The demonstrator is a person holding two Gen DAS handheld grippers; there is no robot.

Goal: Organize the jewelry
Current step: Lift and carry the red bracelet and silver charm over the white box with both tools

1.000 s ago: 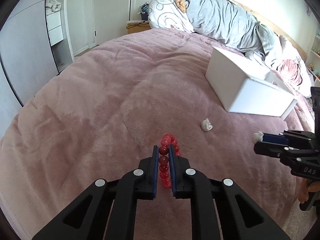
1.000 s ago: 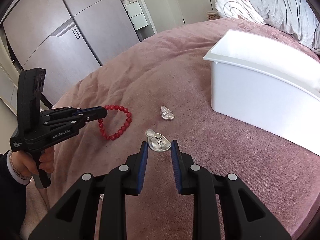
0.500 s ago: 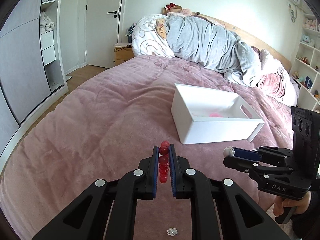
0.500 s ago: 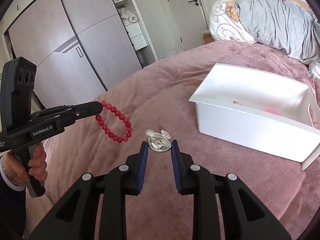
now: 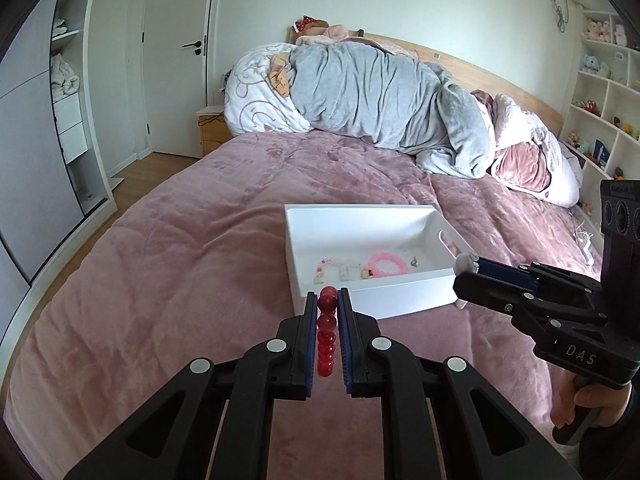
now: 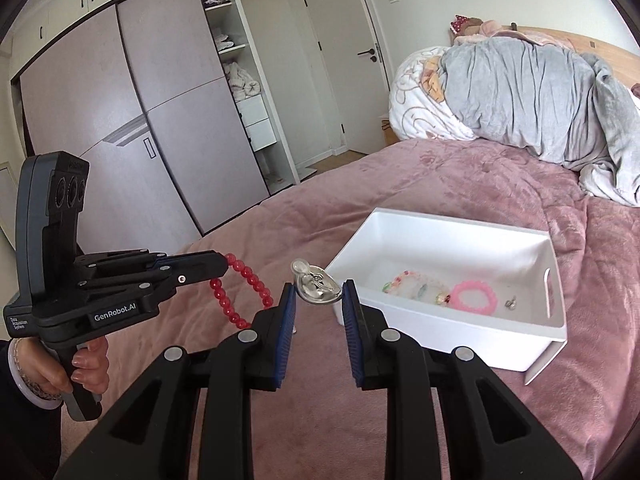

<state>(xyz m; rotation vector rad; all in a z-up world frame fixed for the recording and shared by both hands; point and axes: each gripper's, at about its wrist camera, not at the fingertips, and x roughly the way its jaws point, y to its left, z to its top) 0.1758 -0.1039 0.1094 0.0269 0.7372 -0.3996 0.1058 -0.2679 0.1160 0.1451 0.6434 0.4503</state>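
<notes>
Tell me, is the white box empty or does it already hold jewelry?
Not empty: the white box holds a pink bracelet and some smaller pieces.

White bin [image 5: 372, 304] sits open-topped on the bed [image 5: 180, 264], mouth unobstructed from above; near wall faces both tongs. Bin floor partly taken by pink bracelet [image 6: 476, 297] and pastel bead strand [image 6: 404, 282]; back half bare. Wide clear blanket left of the bin. Bedding pile [image 5: 380, 104] blocks the headboard end, well behind the bin. Right tongs [image 5: 466, 266] hang just beside the bin's near right corner; left tongs [image 6: 224, 264] well left of it, open gap between.
</notes>
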